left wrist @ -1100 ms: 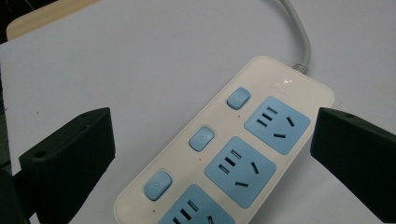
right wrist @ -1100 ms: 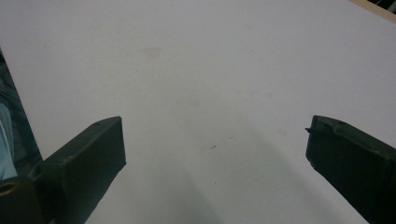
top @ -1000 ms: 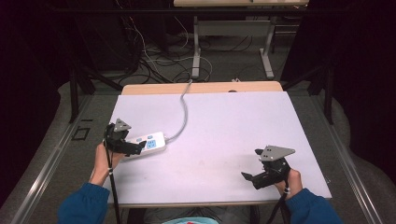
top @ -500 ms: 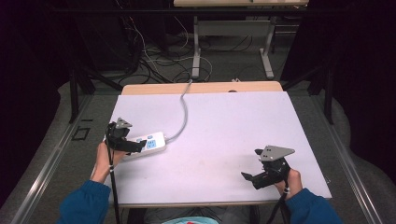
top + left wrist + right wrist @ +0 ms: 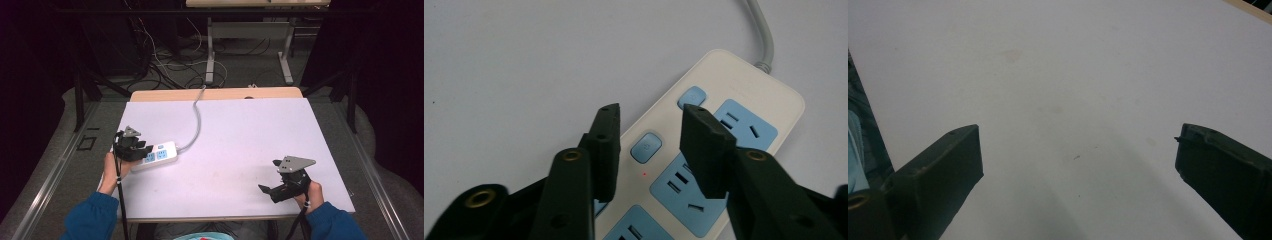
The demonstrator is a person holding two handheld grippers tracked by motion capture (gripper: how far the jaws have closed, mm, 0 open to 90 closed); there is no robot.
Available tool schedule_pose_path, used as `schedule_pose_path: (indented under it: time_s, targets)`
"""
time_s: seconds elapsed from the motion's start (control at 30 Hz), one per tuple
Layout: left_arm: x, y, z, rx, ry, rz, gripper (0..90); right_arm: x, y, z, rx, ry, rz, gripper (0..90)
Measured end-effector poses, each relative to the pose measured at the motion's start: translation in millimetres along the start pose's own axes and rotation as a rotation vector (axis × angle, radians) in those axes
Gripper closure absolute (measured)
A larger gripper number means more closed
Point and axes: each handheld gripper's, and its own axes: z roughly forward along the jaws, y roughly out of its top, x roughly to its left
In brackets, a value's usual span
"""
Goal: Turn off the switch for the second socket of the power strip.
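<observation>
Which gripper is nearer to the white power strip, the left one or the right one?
Left. The left gripper hovers right over the power strip, jaws apart above its buttons. The right gripper is far across the table, over bare surface.

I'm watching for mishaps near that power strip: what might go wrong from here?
1. The left hand-held gripper hovers open over the power strip, right above a blue switch button; a small dip might press it unintentionally.
2. A jaw tip could poke into a blue socket.
3. The grey cord trails across the table; tugging it could shift the strip.
</observation>
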Motion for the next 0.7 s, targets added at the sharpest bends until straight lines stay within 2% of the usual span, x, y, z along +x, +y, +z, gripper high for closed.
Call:
schedule_pose_path:
  time_s: [0.07,0.13,0.3,0.53,0.7]
  targets:
    - [-0.2,-0.1,0.1,0.000,-0.003,-0.003,71.8,0.1,0.3,-0.7,0.011,0.007,0.002,4.5]
    - [0.0,-0.3,1.2,-0.009,-0.005,0.005,77.7,-0.3,0.2,0.2,0.000,0.004,-0.003,4.6]
    - [-0.2,-0.8,4.0,-0.012,-0.008,0.000,89.3,-0.7,-0.1,-0.1,-0.002,0.003,-0.005,4.7]
    - [0.6,0.3,3.6,0.017,-0.027,0.018,90.0,-0.6,0.0,0.1,0.000,0.001,-0.002,4.8]
    - [0.5,-0.1,6.2,-0.002,-0.012,0.019,90.0,-0.4,0.0,0.1,0.002,0.004,-0.001,4.8]
